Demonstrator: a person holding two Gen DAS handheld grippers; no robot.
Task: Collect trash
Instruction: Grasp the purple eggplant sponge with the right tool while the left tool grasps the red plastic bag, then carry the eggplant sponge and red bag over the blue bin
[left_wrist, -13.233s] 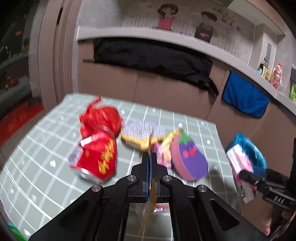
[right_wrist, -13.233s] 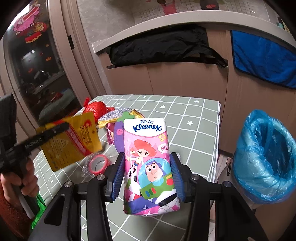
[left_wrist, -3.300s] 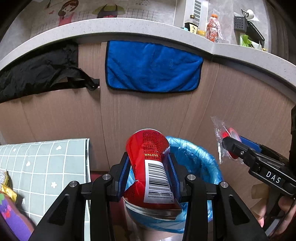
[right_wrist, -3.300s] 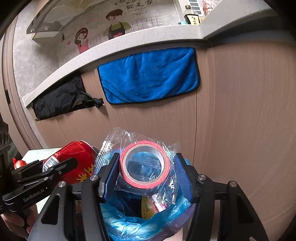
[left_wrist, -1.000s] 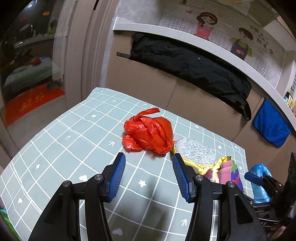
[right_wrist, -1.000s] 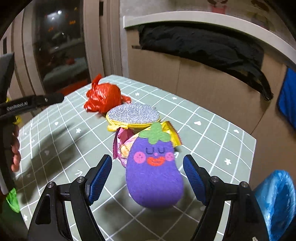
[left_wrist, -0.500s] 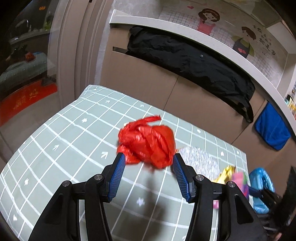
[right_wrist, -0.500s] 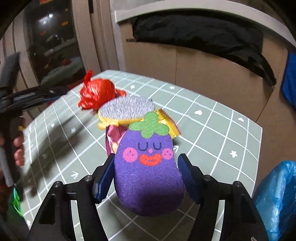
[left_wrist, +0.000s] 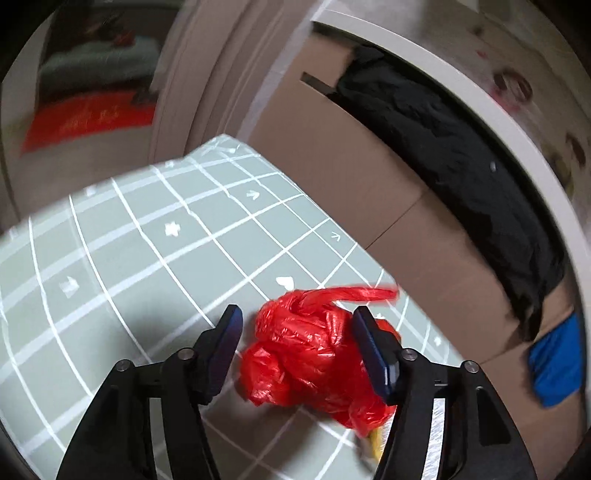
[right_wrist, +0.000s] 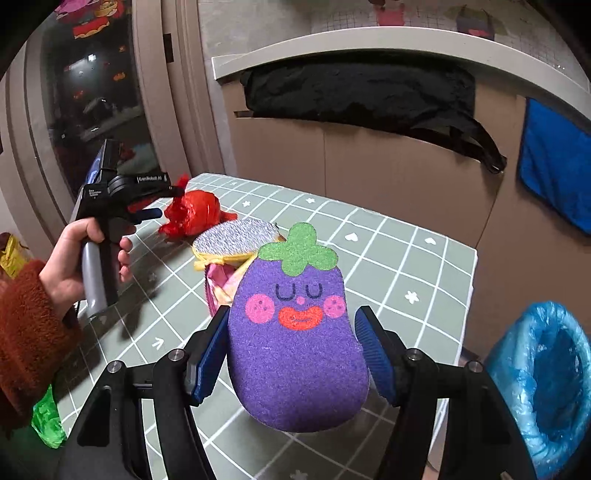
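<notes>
A crumpled red plastic bag (left_wrist: 314, 350) lies on the green checked table (left_wrist: 129, 240). My left gripper (left_wrist: 295, 339) is open, its fingers on either side of the bag. It also shows in the right wrist view (right_wrist: 162, 201) next to the red bag (right_wrist: 192, 216). My right gripper (right_wrist: 291, 350) is open around a purple eggplant-shaped sponge (right_wrist: 295, 332); whether the pads touch it I cannot tell. The bin with a blue liner (right_wrist: 546, 376) stands at the table's right.
A silver-topped yellow scrubber (right_wrist: 236, 236) and pink wrappers (right_wrist: 218, 280) lie behind the sponge. A black cloth (right_wrist: 362, 92) and a blue towel (right_wrist: 557, 162) hang on the wall behind. A green bag (right_wrist: 46, 421) hangs at the lower left.
My left gripper has moved forward and down so that its fingers now straddle the red bag. My right gripper has closed in around the eggplant sponge.
</notes>
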